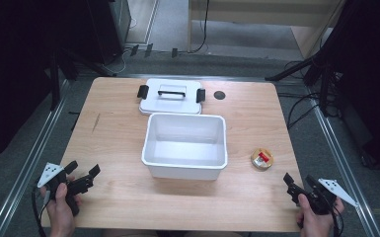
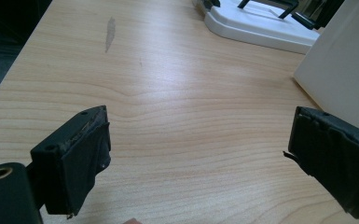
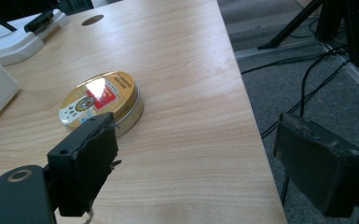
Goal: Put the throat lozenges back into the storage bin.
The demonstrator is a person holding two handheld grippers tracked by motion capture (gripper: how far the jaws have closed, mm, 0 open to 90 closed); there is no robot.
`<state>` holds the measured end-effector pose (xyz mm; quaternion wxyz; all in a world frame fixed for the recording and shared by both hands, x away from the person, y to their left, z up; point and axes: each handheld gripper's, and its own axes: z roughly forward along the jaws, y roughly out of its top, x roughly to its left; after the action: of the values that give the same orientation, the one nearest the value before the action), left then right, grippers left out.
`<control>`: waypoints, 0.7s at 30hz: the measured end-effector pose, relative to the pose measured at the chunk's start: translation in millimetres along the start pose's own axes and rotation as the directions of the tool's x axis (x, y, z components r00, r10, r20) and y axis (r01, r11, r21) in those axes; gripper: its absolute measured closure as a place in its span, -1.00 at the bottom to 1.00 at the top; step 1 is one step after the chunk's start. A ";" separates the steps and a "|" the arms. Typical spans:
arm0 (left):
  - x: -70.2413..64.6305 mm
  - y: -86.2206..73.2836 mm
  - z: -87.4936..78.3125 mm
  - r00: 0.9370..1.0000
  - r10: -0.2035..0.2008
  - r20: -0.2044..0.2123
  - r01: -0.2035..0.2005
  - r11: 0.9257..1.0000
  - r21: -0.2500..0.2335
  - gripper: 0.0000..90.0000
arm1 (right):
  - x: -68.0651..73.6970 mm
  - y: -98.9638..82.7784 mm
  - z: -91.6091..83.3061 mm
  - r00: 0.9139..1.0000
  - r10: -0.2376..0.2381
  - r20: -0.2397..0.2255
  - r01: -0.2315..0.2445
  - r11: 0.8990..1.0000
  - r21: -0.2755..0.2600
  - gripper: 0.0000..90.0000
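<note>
A white plastic bin [image 1: 185, 146] stands open in the middle of the wooden table [image 1: 113, 143], and its white lid [image 1: 171, 96] with black handle and clips lies flat just behind it. A round gold tin [image 1: 262, 158] with a red label lies to the right of the bin; in the right gripper view the tin [image 3: 102, 100] sits just beyond the left jaw. My left gripper [image 1: 82, 173] hovers open at the front left corner with nothing between its jaws. My right gripper [image 1: 300, 183] stands open at the front right corner, short of the tin.
A dark round hole [image 1: 219, 95] marks the table's back right. The right table edge [image 3: 251, 135] runs close by my right gripper, with cables and stand legs on the floor [image 3: 317, 70] beyond. The bin's white wall [image 2: 340, 70] rises right of my left gripper.
</note>
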<state>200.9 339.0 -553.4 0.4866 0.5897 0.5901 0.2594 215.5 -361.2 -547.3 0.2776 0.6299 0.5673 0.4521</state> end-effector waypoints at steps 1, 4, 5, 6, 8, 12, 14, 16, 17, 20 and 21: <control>-0.1 0.0 0.0 1.000 0.000 0.001 0.000 1.000 -0.002 -0.86 | 0.8 0.2 0.6 1.000 -0.004 0.008 0.004 1.000 0.006 -0.68; -0.5 -0.2 -0.2 1.000 0.002 0.004 -0.002 1.000 0.002 -0.86 | 2.4 0.8 1.7 0.999 -0.018 0.031 0.017 1.000 0.016 -0.65; -0.5 -0.2 -0.2 1.000 0.002 0.004 -0.002 1.000 0.002 -0.86 | 2.4 0.8 1.7 0.999 -0.018 0.031 0.017 1.000 0.016 -0.65; -0.7 -0.2 -0.3 1.000 0.004 0.005 -0.004 1.000 0.004 -0.86 | 2.9 1.4 2.4 0.999 -0.028 0.042 0.027 0.999 0.022 -0.64; -1.0 -0.2 -0.2 1.000 0.006 0.003 -0.007 1.000 0.006 -0.86 | 6.3 3.8 3.7 0.996 -0.059 0.065 0.056 0.997 0.055 -0.63; -1.4 0.0 0.4 1.000 0.014 -0.001 -0.014 1.000 0.012 -0.86 | 19.8 10.3 7.2 0.987 -0.131 0.089 0.119 0.984 0.129 -0.61; -1.5 0.1 0.6 1.000 0.016 0.000 -0.016 1.000 0.016 -0.86 | 27.5 15.0 10.0 0.981 -0.179 0.080 0.163 0.971 0.174 -0.63; -1.9 0.1 0.9 1.000 0.016 0.001 -0.016 1.000 0.016 -0.86 | 33.4 19.8 11.5 0.977 -0.206 0.063 0.189 0.960 0.205 -0.64; -1.8 0.1 0.8 1.000 0.015 0.004 -0.015 1.000 0.015 -0.86 | 36.2 22.6 12.8 0.976 -0.210 0.055 0.193 0.955 0.224 -0.64; -1.1 0.1 0.7 1.000 0.012 0.007 -0.012 1.000 0.014 -0.86 | 44.3 31.0 17.2 0.971 -0.235 0.048 0.213 0.935 0.283 -0.64; -1.1 0.1 0.7 1.000 0.012 0.007 -0.012 1.000 0.014 -0.86 | 44.3 31.0 17.2 0.971 -0.235 0.048 0.213 0.935 0.283 -0.64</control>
<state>201.4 337.7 -553.3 0.4831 0.5974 0.5866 0.2561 242.8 -321.9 -516.8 0.2595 0.6114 0.6810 0.3083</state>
